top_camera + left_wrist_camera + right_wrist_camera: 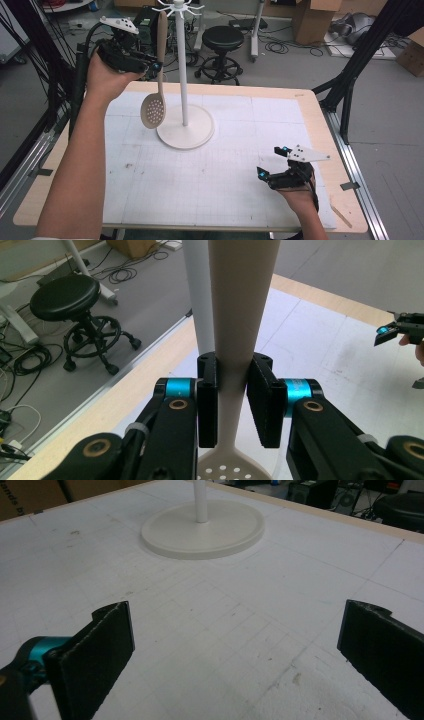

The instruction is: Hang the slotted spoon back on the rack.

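One slotted spoon (156,95) is up off the table, clamped by its handle between the jaws of the left gripper (152,66) and hanging bowl-down just beside the white pole of the hook stand (184,75). Lifting looks done; what seems left is raising the handle's end to one of the hooks (178,7) at the top and letting go. Resting low over the gridded mat (225,165), the right gripper (272,161) has its jaws wide apart and empty.

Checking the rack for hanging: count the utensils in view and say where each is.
1. The spoon is held upright in the left gripper, bowl down, beside the stand. No other utensil is visible.
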{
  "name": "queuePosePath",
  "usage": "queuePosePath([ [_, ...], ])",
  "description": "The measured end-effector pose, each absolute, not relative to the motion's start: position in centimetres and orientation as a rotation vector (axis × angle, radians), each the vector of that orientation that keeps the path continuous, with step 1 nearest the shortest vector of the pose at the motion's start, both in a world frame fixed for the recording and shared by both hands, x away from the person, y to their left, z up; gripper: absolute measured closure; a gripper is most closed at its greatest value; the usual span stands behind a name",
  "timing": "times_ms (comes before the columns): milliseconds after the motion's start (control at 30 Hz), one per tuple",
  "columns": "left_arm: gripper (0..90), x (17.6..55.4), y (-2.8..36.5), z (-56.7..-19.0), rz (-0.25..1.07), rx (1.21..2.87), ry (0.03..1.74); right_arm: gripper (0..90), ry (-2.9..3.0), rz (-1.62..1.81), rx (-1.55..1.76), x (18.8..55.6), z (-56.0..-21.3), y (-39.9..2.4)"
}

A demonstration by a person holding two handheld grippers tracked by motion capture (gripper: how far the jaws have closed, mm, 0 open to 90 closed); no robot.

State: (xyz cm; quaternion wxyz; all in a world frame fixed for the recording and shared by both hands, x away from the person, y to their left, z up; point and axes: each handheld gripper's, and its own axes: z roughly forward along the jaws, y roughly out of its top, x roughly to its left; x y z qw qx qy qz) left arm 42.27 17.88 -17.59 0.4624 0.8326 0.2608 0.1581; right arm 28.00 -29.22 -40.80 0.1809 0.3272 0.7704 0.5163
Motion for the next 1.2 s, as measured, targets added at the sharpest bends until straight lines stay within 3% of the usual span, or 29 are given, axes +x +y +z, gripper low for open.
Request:
queuePosePath([
  [767, 74.7, 43.7, 17.4, -18.1, 0.406, 2.053, 0.689, 0.7, 2.186, 1.451, 0.929, 28.0, -41.0, -29.1],
  [833, 69.0, 43.6, 17.4, -18.2, 0.433, 2.037, 0.701, 0.6, 2.187, 1.450, 0.927, 28.0, -41.0, -29.1],
  [867, 58.5, 43.5, 17.4, -18.4, 0.455, 2.037, 0.706, 0.6, 2.187, 1.454, 0.929, 28.0, -41.0, -29.1],
  [1200, 45.8, 43.2, 18.6, -20.2, 0.420, 2.012, 0.718, 0.6, 2.195, 1.443, 0.919, 27.9, -41.0, -29.0],
])
